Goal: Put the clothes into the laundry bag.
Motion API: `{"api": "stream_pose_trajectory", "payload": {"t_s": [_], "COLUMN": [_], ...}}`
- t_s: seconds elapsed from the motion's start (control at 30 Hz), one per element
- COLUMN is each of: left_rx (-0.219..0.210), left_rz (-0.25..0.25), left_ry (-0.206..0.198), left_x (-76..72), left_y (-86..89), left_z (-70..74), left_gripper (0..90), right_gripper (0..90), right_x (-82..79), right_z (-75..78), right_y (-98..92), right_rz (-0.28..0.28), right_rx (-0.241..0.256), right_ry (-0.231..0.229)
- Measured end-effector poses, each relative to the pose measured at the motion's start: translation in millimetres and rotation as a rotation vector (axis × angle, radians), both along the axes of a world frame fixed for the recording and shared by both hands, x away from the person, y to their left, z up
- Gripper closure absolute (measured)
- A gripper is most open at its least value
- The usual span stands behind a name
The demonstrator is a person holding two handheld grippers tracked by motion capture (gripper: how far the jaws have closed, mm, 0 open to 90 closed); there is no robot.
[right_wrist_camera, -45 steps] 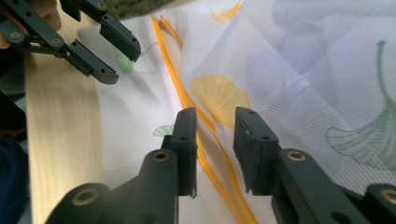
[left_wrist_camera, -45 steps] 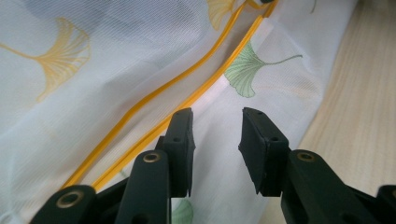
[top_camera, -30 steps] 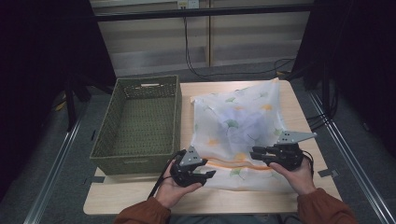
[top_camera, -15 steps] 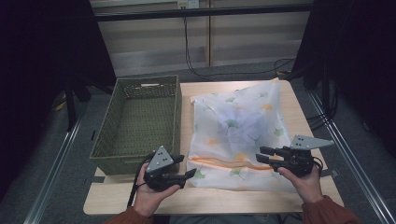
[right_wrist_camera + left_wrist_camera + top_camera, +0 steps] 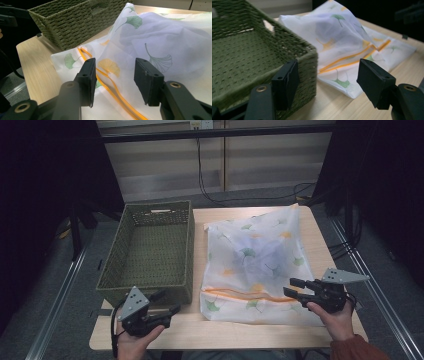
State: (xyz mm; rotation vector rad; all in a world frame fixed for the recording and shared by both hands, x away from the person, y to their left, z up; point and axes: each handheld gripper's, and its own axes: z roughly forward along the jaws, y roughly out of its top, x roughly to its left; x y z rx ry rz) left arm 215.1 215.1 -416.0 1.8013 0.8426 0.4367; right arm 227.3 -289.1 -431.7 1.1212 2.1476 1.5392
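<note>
A white sheer bag [image 5: 255, 265] printed with green and yellow leaves lies on the right half of the wooden table [image 5: 327, 237], bulging in the middle. An orange stripe [image 5: 240, 296] runs along its near edge. My left gripper [image 5: 167, 302] is open at the table's front edge, just before the near right corner of the green woven basket [image 5: 145, 250]. In the left gripper view that basket corner [image 5: 308, 53] stands between the spread fingers [image 5: 287, 77]. My right gripper [image 5: 290, 287] is open over the bag's near right part; in the right gripper view, the open right gripper [image 5: 115, 72] frames the bag [image 5: 155, 42] and its stripe [image 5: 110, 86].
The basket is empty and takes up the table's left half. Dark cables [image 5: 205, 180] hang at the back wall, and metal rails [image 5: 65, 285] run along the floor on both sides. Bare wood [image 5: 220, 330] shows along the front edge.
Both grippers have drawn back from the bag's near edge. The left one has moved left to the basket's front corner. The right one has shifted right and slightly nearer.
</note>
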Motion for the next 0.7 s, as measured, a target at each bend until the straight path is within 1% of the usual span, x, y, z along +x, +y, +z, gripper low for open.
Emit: {"api": "stream_pose_trajectory", "payload": {"t_s": [0.03, 0.07, 0.1, 0.13, 0.17, 0.23, 0.27, 0.3, 0.33, 0.37, 0.4, 0.47, 0.5, 0.57, 0.63, 0.67, 0.7], "left_rx": [0.002, 0.011, 0.029, 0.021, 0.029, 0.06, 0.06, 0.05, 0.033, 0.007, 0.0, 0.007, 0.021, 0.018, 0.021, 0.033, 0.031], "left_rz": [0.003, 0.005, 0.018, 0.022, 0.027, 0.038, 0.038, 0.073, 0.089, 0.091, 0.101, 0.107, 0.106, 0.11, 0.113, 0.116, 0.112], "left_ry": [-0.002, 0.0, 0.008, 0.012, 0.015, -0.005, -0.005, -0.009, 0.005, 0.021, 0.027, 0.027, 0.018, 0.022, 0.021, 0.019, 0.02], "left_x": [-1.0, -1.5, -1.9, -2.7, -3.9, -5.4, -5.4, -6.1, -6.1, -5.5, -5.8, -6.4, -7.7, -7.6, -7.5, -7.2, -6.6], "left_y": [2.9, 5.2, 10.5, 13.5, 15.8, 20.7, 20.7, 28.4, 32.3, 35.7, 38.0, 38.7, 38.9, 39.1, 39.3, 39.8, 39.6], "left_z": [-0.5, -1.6, -5.2, -7.0, -8.1, -9.7, -9.7, -11.3, -11.8, -12.4, -12.8, -13.1, -12.9, -13.1, -13.7, -14.0, -14.5], "left_gripper": [31.7, 31.7, 31.7, 31.7, 31.7, 31.7, 31.7, 31.7, 31.7, 31.7, 31.6, 31.2, 31.3, 31.3, 31.3, 31.3, 31.3], "right_gripper": [51.8, 51.8, 51.8, 51.8, 51.8, 51.8, 51.8, 51.8, 51.6, 50.2, 49.9, 49.7, 47.9, 46.4, 45.1, 43.2, 43.2], "right_x": [-1.3, -1.3, -2.1, -2.9, -3.3, -5.4, -6.3, -7.5, -8.5, -9.4, -10.5, -11.7, -13.7, -15.5, -16.0, -13.8, -13.8], "right_z": [0.7, 0.7, 0.2, -0.5, -2.0, -6.3, -8.5, -10.2, -11.5, -12.3, -12.7, -13.0, -13.1, -13.0, -13.0, -14.8, -14.8], "right_y": [-4.3, -4.3, -9.7, -12.2, -14.6, -19.0, -20.5, -21.6, -23.0, -24.2, -25.8, -27.7, -30.8, -34.2, -35.3, -36.5, -36.5], "right_rz": [-0.013, -0.013, -0.026, -0.039, -0.044, -0.057, -0.057, -0.057, -0.055, -0.057, -0.062, -0.062, -0.075, -0.077, -0.083, -0.095, -0.095], "right_rx": [-0.003, -0.003, -0.005, -0.017, -0.018, -0.011, -0.013, -0.01, -0.003, 0.005, 0.011, 0.019, 0.022, 0.034, 0.032, 0.055, 0.055], "right_ry": [-0.008, -0.008, -0.012, -0.017, -0.013, 0.003, 0.006, 0.014, 0.023, 0.032, 0.037, 0.037, 0.037, 0.027, 0.026, 0.028, 0.028]}}
